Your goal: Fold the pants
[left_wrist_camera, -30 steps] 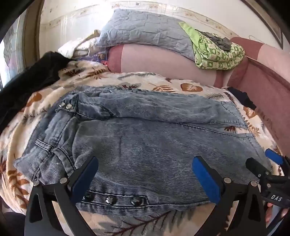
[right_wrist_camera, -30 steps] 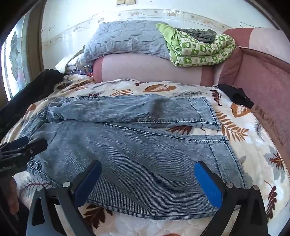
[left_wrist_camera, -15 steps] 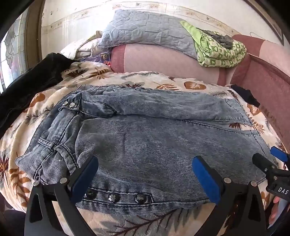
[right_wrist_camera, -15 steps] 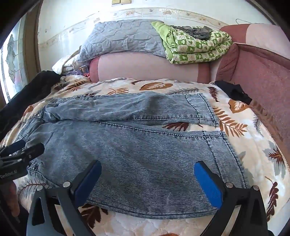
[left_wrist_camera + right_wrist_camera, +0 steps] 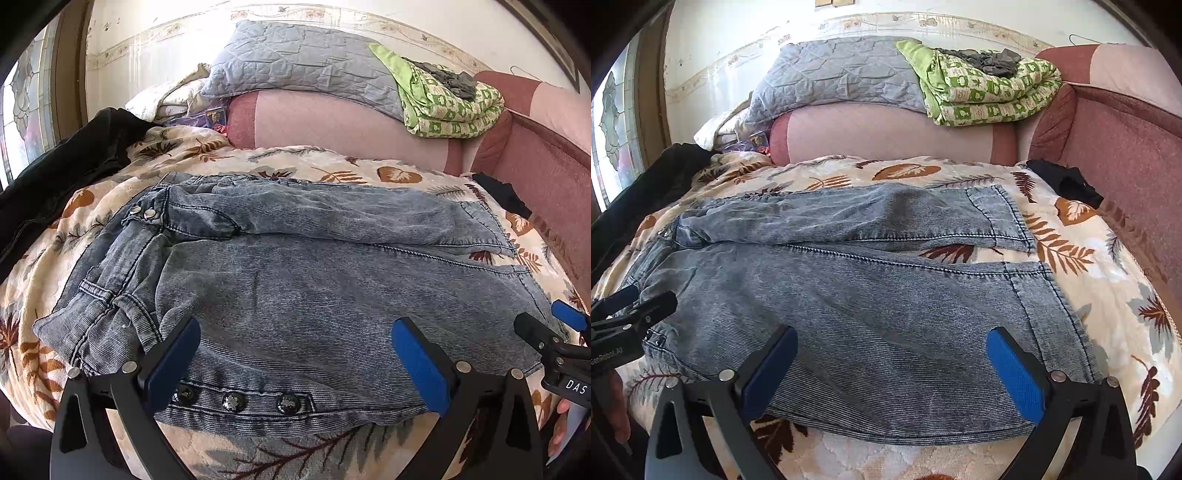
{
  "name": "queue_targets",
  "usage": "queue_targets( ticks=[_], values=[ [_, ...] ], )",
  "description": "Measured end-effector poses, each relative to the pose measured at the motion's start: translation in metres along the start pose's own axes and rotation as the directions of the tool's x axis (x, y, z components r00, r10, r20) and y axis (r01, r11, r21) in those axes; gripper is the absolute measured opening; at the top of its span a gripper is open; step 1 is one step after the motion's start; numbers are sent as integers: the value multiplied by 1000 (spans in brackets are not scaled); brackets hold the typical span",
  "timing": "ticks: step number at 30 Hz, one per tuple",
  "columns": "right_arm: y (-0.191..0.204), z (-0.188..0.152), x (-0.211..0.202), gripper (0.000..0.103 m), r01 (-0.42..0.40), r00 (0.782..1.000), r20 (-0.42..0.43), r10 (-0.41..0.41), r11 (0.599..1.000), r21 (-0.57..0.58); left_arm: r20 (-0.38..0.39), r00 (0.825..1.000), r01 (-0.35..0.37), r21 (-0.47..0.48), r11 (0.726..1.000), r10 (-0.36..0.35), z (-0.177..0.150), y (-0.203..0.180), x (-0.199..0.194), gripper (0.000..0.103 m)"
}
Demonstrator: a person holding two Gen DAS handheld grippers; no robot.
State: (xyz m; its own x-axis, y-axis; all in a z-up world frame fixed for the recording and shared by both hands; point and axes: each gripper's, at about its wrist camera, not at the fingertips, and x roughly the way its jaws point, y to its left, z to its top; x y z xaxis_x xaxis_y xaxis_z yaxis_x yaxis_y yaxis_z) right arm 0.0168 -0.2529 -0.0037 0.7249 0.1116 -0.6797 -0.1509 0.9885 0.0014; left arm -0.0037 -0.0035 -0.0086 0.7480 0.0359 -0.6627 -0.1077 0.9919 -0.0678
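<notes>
My left wrist camera looks forward between its own fingers, low and close over the waistband end of the jeans [image 5: 295,280], facing the sofa back [image 5: 332,125]. My right one sits likewise over the leg end [image 5: 886,317]. Both share the jeans, leaf blanket [image 5: 1089,258] and cushions.

The pants [image 5: 295,280] are pale, acid-washed blue denim, spread flat on a leaf-patterned blanket [image 5: 332,166] with the waistband to the left and the two legs running side by side to the right. The near leg lies broad and smooth with its hem [image 5: 1049,317] squared off; the far leg's hem [image 5: 1008,218] stops a little short of it. Three dark metal buttons [image 5: 232,400] sit in a row along the near edge by the waist
</notes>
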Motion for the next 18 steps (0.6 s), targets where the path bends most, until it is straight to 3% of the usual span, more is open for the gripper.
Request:
queue_targets(
  ticks=[18],
  values=[
    [0, 0, -1, 103, 0, 1000, 4, 0, 1000, 3, 6, 1000, 0, 0, 1000, 0, -3, 1, 0, 103]
  ],
)
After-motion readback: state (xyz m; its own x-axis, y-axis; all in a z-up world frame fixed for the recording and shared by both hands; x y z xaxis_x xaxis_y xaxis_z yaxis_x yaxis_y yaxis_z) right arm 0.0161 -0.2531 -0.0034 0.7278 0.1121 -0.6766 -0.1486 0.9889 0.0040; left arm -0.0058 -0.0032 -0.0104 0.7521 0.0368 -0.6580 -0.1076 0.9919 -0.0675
